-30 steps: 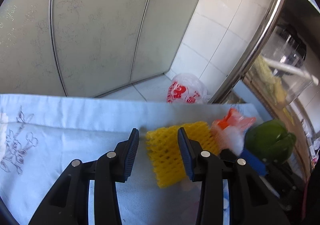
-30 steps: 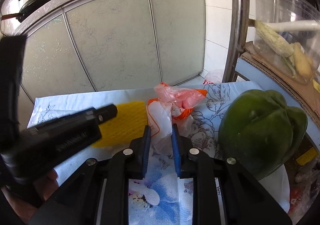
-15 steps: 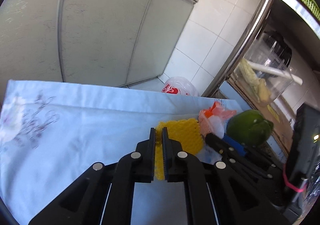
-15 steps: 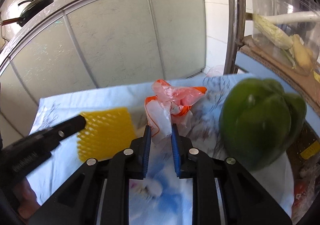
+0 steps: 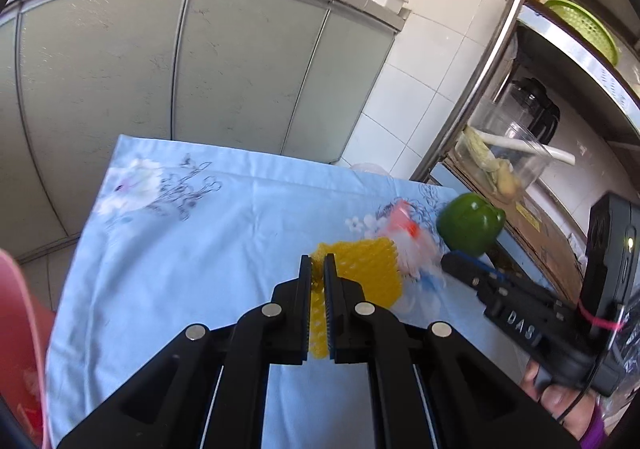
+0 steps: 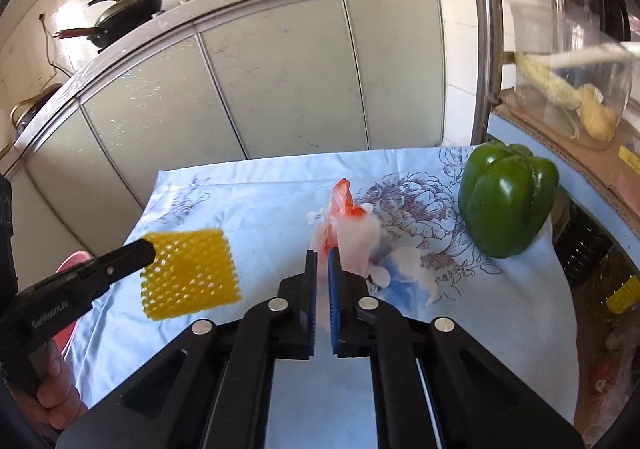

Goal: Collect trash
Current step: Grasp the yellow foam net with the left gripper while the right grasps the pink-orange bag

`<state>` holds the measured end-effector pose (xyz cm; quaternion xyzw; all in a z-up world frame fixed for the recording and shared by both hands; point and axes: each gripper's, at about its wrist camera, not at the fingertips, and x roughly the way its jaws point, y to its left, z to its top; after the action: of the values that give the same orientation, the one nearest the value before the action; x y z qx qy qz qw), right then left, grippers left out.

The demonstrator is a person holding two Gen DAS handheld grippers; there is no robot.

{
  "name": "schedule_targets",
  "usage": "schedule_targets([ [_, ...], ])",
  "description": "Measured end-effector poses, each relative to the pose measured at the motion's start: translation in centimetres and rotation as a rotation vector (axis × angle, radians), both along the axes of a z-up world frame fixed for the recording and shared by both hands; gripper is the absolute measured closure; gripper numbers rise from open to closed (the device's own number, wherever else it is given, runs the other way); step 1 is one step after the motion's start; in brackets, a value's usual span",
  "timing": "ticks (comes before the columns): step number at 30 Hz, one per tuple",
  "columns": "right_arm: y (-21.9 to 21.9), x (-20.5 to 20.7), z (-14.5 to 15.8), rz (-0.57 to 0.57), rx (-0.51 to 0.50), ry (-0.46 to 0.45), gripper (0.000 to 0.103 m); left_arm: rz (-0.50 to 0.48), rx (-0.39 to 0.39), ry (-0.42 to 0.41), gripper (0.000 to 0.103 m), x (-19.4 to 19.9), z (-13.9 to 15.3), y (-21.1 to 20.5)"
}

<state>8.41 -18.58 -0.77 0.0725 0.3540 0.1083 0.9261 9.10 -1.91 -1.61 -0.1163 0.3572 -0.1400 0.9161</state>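
Both grippers have pulled back and up from the tablecloth [image 6: 248,205] since a second ago, each taking a piece of trash along: then my left jaws stood wide around the yellow foam net [image 6: 191,274] as it lay flat, and now that net hangs clear of the cloth. My left gripper [image 5: 317,273] is clamped fully onto the net's edge, so the sheet sticks out sideways past the tips, which I judge is why it dangles rather than sits square. My right gripper [image 6: 322,261] has closed down to nearly nothing on a thin fold of the orange-and-white plastic bag [image 6: 344,225]; the rest of the bag stands up in front of the tips, and whether its far end is off the cloth I cannot tell. Pinching both at once makes sense to me, as one carry clears both. I've left the green bell pepper [image 6: 506,201] upright at the cloth's right edge, well apart from the bag, since it isn't trash. A pink container [image 5: 20,329] shows at the left edge, possibly the bin
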Motion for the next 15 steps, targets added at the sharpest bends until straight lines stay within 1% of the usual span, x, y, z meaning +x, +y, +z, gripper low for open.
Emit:
schedule_targets([
  [4, -0.9, -1.0, 0.6, -0.013, 0.026, -0.003, 0.097, -0.003, 0.006, -0.018, 0.098, -2.7, 0.7, 0.6],
  [6, -1.1, -1.1, 0.8, -0.023, 0.044, 0.004, 0.095, -0.001, 0.026, -0.039, 0.098, -4.2, 1.0, 0.8],
  [7, -1.3, -0.9, 0.8, -0.026, 0.053, 0.013, 0.084, -0.001, 0.033, -0.047, 0.098, -4.6, 1.2, 0.9],
  [8, -1.3, -0.7, 0.7, -0.032, 0.052, 0.018, 0.07, -0.001, 0.039, -0.054, 0.098, -5.2, 1.3, 1.1],
  [9, -1.3, -0.4, 0.5, -0.043, 0.05, 0.019, 0.065, -0.001, 0.041, -0.057, 0.098, -5.8, 1.3, 1.4],
  [10, -1.3, -0.2, 0.5, -0.047, 0.046, 0.018, 0.062, -0.001, 0.041, -0.057, 0.098, -6.1, 1.4, 1.6],
  [12, -1.0, 0.7, 0.4, -0.057, 0.014, 0.023, 0.06, 0.01, 0.041, -0.05, 0.098, -7.0, 1.3, 2.4],
  [15, -0.4, 2.2, 0.5, -0.056, -0.068, -0.004, 0.056, 0.033, 0.033, -0.038, 0.098, -7.9, 1.1, 3.7],
])
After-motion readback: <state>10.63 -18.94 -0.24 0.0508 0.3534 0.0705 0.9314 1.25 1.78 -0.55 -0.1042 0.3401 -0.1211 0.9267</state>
